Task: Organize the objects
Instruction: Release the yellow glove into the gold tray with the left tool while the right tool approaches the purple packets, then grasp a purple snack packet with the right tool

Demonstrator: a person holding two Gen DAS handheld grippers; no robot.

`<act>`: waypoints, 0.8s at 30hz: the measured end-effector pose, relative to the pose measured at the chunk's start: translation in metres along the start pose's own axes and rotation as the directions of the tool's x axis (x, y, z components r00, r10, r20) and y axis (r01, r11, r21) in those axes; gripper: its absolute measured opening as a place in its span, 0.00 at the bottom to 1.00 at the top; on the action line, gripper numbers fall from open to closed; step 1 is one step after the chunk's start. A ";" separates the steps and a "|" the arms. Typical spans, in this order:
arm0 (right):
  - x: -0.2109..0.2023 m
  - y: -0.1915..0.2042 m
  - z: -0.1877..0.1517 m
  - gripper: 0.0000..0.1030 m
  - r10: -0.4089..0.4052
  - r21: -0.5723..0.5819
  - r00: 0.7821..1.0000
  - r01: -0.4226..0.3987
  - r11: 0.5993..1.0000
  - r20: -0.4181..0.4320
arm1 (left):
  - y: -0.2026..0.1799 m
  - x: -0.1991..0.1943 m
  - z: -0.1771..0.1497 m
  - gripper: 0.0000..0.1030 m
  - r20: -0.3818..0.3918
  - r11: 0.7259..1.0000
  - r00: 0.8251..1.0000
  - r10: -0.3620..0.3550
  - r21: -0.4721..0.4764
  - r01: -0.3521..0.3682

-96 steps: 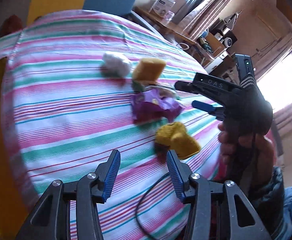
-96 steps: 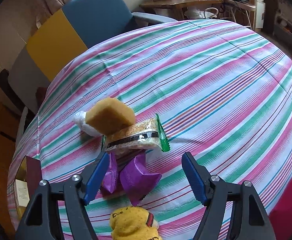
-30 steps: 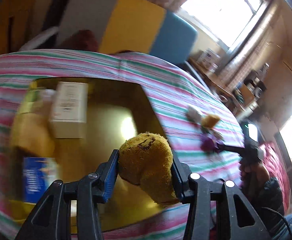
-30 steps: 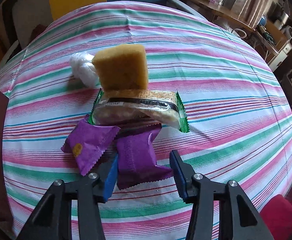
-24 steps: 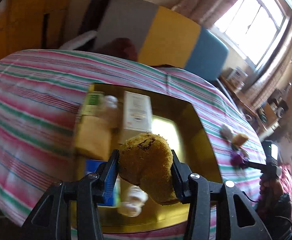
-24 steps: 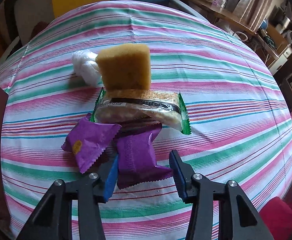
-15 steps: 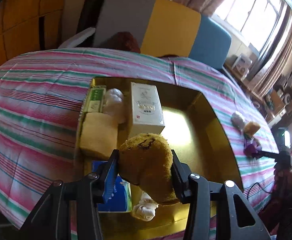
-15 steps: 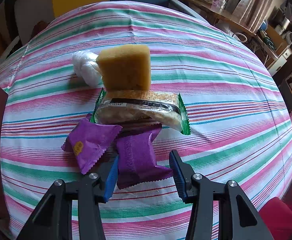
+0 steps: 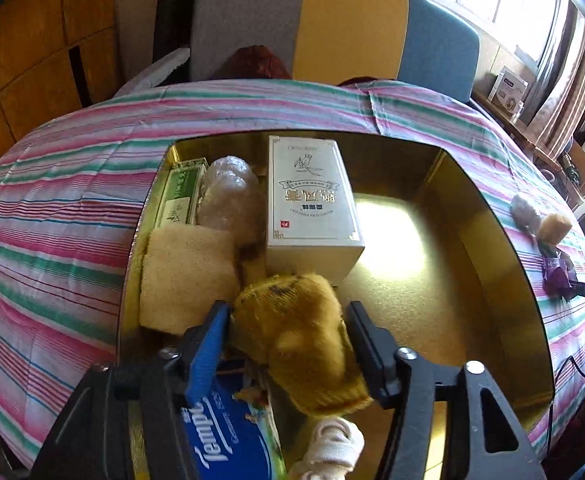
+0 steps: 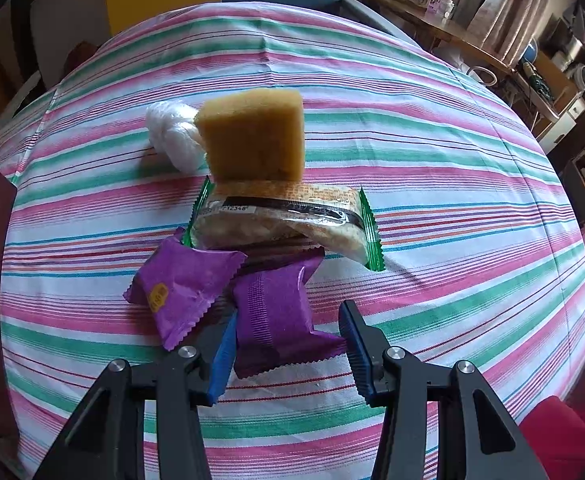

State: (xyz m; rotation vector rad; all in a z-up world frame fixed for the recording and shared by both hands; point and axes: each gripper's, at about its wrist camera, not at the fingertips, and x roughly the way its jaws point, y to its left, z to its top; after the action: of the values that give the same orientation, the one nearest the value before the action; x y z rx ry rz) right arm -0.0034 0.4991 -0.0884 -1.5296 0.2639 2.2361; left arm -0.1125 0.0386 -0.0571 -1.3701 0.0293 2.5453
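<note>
Left gripper (image 9: 288, 334) clamped a yellow plush toy (image 9: 298, 336) above the gold box (image 9: 488, 248), probably to drop it on the bare floor. Right gripper (image 10: 288, 344) straddled a purple snack packet (image 10: 274, 312), jaws parted, ready to pinch.

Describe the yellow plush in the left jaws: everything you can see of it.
The plush is a fuzzy mustard-yellow soft toy with dark stitched marks on its upper end; the fabric looks like terry or fleece. The left gripper has its jaws pinched on both sides of it, and its lower end droops past them. It hangs over the gold box, near the white carton and the tan sponge. Whether it touches anything below cannot be told.
</note>
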 end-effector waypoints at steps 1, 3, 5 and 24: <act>0.000 0.000 0.000 0.48 0.001 0.002 1.000 -0.001 1.000 0.000 | 0.000 -0.005 -0.002 0.72 0.016 1.000 1.000 0.015 0.001 -0.015; 0.002 -0.001 0.002 0.48 0.002 0.004 1.000 -0.002 1.000 0.000 | 0.001 -0.016 -0.004 0.73 0.042 0.999 0.999 0.033 0.000 -0.033; 0.001 0.000 0.001 0.48 0.004 0.009 1.000 -0.004 1.000 0.003 | 0.003 -0.028 -0.009 0.73 0.067 0.999 0.997 0.043 -0.010 -0.042; -0.023 0.042 -0.003 0.48 0.219 -0.110 0.974 -0.211 0.971 0.064 | 0.003 -0.096 -0.036 0.73 0.196 0.990 0.970 0.140 -0.026 -0.138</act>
State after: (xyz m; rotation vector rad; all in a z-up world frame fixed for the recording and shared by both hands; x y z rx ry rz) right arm -0.0123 0.4554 -0.0712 -1.5271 0.3097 2.5068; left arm -0.0333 0.0104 0.0013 -1.1501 0.0766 2.7908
